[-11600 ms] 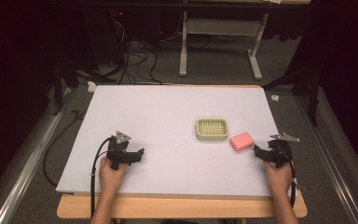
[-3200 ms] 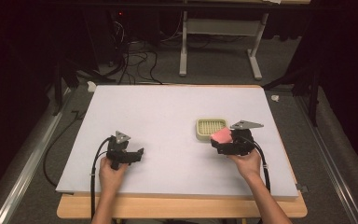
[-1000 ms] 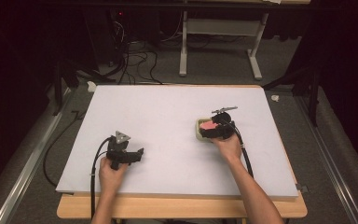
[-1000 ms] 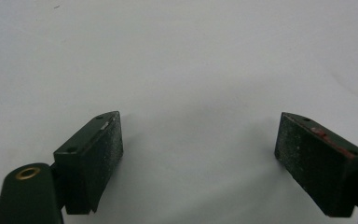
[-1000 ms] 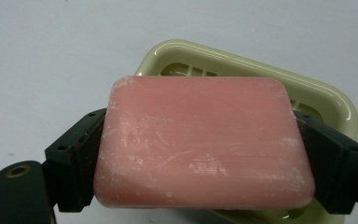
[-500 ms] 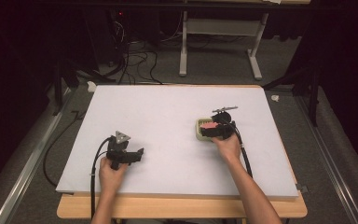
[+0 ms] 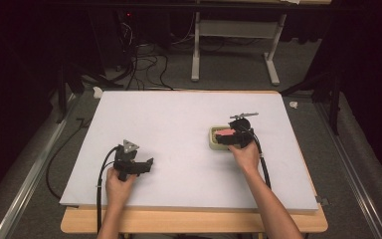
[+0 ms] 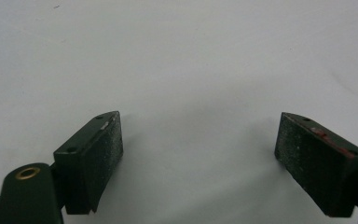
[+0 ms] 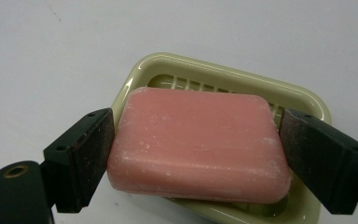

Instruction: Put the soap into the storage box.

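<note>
Now over soap dish (image 9: 223, 79), pink soap (image 9: 198, 142) lower

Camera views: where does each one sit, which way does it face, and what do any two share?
High view: fixed above the person's side, looking forward and down on the white rectangular table; both forearms, left claw, right claw.
Left gripper view: rides the left claw, facing bare tabletop.
Right gripper view: rides the right claw, jaws pressing a pink rectangular soap bar over a cream plastic soap dish.
High and right gripper views share soap and dish.

hand-held gripper (image 8: 198, 154) jaws apart, white table (image 8: 191, 56)
</note>
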Demonstrator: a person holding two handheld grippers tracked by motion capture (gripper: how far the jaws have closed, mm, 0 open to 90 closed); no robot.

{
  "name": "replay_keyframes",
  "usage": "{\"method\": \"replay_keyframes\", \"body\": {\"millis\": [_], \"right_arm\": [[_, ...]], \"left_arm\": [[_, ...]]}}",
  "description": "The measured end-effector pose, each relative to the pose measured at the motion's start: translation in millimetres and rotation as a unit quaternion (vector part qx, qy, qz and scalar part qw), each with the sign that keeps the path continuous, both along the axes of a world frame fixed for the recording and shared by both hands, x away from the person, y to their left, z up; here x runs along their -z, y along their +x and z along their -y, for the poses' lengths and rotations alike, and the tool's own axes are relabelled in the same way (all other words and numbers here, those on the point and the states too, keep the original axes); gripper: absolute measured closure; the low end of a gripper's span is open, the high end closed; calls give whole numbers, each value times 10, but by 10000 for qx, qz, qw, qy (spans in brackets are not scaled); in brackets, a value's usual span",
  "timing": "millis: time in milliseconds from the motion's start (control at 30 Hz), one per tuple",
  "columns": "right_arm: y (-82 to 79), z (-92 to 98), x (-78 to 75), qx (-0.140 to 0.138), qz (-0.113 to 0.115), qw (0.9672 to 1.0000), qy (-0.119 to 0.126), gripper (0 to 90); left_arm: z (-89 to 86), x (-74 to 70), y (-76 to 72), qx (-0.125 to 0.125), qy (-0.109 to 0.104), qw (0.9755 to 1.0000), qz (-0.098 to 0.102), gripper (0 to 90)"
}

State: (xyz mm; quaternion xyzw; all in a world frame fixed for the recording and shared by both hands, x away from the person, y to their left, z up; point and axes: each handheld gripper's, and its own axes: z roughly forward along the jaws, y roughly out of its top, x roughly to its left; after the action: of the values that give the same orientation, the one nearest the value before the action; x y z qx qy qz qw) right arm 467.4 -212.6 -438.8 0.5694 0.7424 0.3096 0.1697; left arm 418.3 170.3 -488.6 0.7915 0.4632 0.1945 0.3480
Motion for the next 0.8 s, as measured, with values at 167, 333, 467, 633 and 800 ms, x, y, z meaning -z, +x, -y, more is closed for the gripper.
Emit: {"method": "replay_keyframes", "body": {"millis": [167,333,467,633,800], "right_arm": [[-14,17,-14,-25,36,10000,38,128],[-38,40,-47,-60,82,9999,134,130],[-51,36,-62,-85,118,9998,156,132],[-53,48,-58,-89,114,9998,123,134],[-65,55,-71,-98,162,9998,89,138]], "left_arm": [[0,0,0,0,0,10000,0,157],[0,-1,0,1,5,10000,-5,157],[0,-1,-1,1,7,10000,-5,157],[0,-1,-1,1,9,10000,-4,157],[0,-2,-1,1,8,10000,-6,157]]}}
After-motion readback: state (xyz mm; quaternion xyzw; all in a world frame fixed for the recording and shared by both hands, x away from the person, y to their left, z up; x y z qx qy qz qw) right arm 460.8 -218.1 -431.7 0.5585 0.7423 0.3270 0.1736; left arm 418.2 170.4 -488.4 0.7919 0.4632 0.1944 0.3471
